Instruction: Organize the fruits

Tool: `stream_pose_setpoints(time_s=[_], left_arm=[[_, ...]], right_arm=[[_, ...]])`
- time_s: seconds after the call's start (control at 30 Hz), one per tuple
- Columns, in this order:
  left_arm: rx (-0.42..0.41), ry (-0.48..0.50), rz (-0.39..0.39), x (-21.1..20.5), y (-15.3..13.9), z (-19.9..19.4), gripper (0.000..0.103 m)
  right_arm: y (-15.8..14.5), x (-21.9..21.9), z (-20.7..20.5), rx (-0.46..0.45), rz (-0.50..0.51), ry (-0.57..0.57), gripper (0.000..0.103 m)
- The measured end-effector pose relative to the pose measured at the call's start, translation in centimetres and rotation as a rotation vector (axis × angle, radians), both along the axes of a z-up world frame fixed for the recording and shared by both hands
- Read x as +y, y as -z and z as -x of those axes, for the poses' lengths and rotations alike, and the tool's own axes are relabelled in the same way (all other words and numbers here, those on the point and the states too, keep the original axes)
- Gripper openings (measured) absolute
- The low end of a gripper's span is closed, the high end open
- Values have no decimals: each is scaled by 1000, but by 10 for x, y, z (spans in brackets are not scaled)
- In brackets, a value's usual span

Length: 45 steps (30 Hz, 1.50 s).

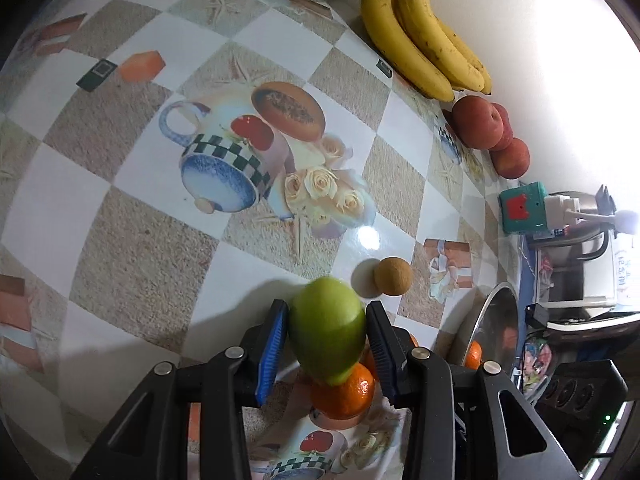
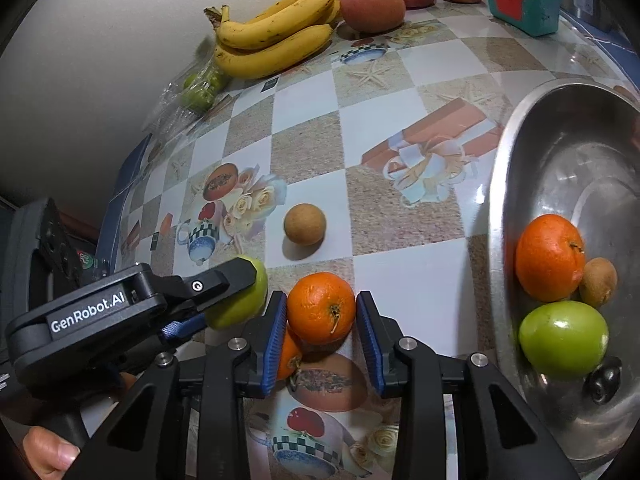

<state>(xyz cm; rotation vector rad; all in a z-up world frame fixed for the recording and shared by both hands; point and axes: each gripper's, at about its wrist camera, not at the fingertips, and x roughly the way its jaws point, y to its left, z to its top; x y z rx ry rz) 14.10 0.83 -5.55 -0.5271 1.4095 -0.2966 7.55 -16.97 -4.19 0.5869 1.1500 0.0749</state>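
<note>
Fruits lie scattered on the glossy checked desk [image 2: 312, 92]. The left hand-held gripper [image 1: 326, 344] pinches a smooth green fruit [image 1: 328, 328]; the right hand-held gripper [image 2: 322, 332] has its blue ribbed pads against an orange [image 2: 320, 308], with a second orange [image 2: 289, 354] just behind at 7 o'clock. A rough brown ball-shaped fruit [image 2: 304, 224] sits at 12 o'clock. The steel bowl [image 2: 560, 152] at 3 o'clock holds three fruits. Three bananas [image 2: 276, 32] and three peaches [image 2: 372, 6] line the wall.
</note>
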Motion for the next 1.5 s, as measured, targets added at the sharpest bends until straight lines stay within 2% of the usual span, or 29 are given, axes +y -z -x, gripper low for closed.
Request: stream_pose_setpoints(time_s=[0.33, 0.7, 0.97, 1.5], left_arm=[[-25, 18, -50, -4, -4, 0, 42], [-104, -4, -57, 3, -35, 0, 42], [-141, -16, -76, 6, -52, 2, 42], [-187, -10, -90, -7, -75, 13, 42]], right_arm=[[-1, -8, 4, 9, -12, 25, 37], [-23, -16, 11, -31, -43, 46, 37], [-46, -27, 23, -82, -32, 83, 37], [-62, -72, 46, -81, 18, 209, 37]])
